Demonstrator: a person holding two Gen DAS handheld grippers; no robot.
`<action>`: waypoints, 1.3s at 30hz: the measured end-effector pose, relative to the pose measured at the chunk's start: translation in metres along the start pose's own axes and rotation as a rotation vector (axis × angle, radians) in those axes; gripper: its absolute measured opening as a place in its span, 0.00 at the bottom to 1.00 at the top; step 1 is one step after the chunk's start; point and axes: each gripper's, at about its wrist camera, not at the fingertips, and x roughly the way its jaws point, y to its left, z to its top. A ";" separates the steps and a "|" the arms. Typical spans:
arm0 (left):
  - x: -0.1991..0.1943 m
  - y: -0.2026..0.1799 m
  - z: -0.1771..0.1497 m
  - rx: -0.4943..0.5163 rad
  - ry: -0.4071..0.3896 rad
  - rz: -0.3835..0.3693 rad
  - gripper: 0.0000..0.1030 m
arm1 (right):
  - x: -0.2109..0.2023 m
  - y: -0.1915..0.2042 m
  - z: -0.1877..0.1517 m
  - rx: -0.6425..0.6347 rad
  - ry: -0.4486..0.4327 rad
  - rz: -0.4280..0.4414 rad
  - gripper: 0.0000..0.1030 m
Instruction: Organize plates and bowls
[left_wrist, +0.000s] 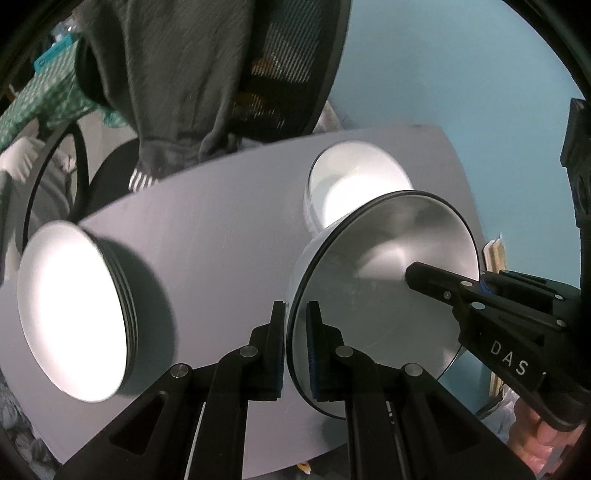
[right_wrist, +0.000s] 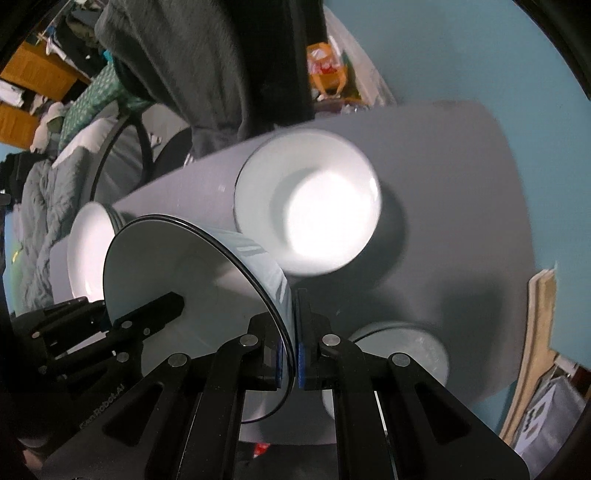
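Both grippers clamp one white bowl (left_wrist: 373, 280) above the grey table (left_wrist: 221, 229).

The left gripper (left_wrist: 297, 347) pinches the bowl's near rim, one finger inside, one outside; the right gripper (right_wrist: 291, 347) is clamped on the opposite rim the same way. The bowl is glossy, round, dark-edged and empty, and it is held clear of the tabletop. A plate stack (left_wrist: 74, 314) sits by the table's left edge; a second bowl (left_wrist: 354, 181) stands toward the far edge, and another bowl (right_wrist: 402, 350) near the front edge. Bare tabletop lies open between them. A chair draped with grey cloth (left_wrist: 177, 85) stands beyond the far edge.
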 end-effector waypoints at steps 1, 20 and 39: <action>-0.001 -0.002 0.003 0.008 -0.005 0.003 0.09 | -0.002 -0.001 0.001 0.003 -0.004 -0.001 0.06; 0.045 -0.028 0.070 0.084 0.035 0.064 0.09 | 0.014 -0.050 0.055 0.075 0.058 0.016 0.06; 0.057 -0.041 0.084 0.153 0.096 0.112 0.17 | 0.026 -0.068 0.059 0.136 0.102 0.054 0.05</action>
